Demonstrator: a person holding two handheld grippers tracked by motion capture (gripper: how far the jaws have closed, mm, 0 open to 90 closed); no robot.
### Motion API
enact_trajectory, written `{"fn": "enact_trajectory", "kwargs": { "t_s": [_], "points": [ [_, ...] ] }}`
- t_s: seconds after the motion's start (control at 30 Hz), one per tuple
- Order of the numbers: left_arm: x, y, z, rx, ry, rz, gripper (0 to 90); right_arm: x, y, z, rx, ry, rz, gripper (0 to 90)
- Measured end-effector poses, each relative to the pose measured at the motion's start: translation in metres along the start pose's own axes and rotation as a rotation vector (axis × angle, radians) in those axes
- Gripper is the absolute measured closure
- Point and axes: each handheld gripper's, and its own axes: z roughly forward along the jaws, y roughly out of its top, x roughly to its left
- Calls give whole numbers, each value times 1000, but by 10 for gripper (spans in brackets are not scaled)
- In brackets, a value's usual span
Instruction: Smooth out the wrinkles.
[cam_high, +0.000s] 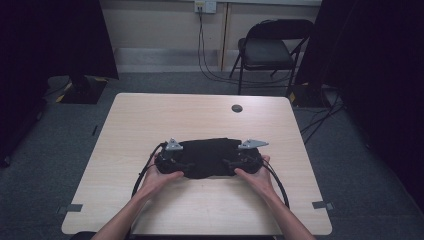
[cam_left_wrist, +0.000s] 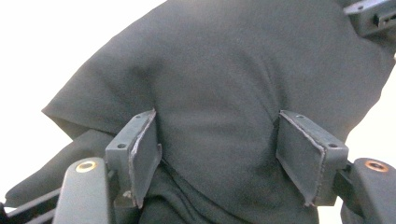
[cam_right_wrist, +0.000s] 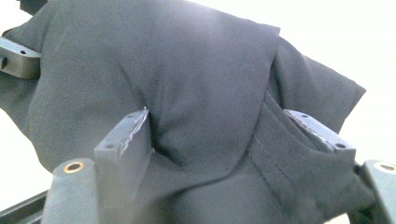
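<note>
A black cloth (cam_high: 210, 156) lies bunched on the near middle of the light wooden table (cam_high: 150, 115). My left gripper (cam_high: 182, 165) is at its left end and my right gripper (cam_high: 232, 164) at its right end, each in a hand and pointing inward. In the left gripper view the cloth (cam_left_wrist: 219, 70) bulges between the wide-apart jaws of the left gripper (cam_left_wrist: 219, 140), with creases at the pads (cam_left_wrist: 144, 149). The right gripper (cam_right_wrist: 222, 126) also stands open astride a stitched fold of cloth (cam_right_wrist: 201, 84). Each gripper view shows the other gripper's jaw at a top corner.
A round cable hole (cam_high: 237, 108) sits near the table's far edge. A black folding chair (cam_high: 270, 45) stands beyond the table, with cables on the floor. Grey tape marks (cam_high: 74, 208) sit at the near corners. Black cables loop from both grippers toward the near edge.
</note>
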Motion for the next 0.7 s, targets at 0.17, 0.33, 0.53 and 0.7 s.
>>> {"fn": "enact_trajectory", "kwargs": {
  "t_s": [0.17, 0.33, 0.53, 0.7],
  "points": [
    [-1, 5, -23, -63, -4, 4, 294, 0, 6, -17, -32, 16, 49, 213],
    [-1, 0, -54, -59, 11, 28, 281, 0, 4, -50, -83, 13, 82, 212],
    [20, -32, -89, -17, 83, -23, 264, -9, -16, -94, -57, -29, 114, 204],
    [33, -61, -109, 68, 147, -52, 265, -19, -55, -117, 35, -126, 148, 221]
  ]
}}
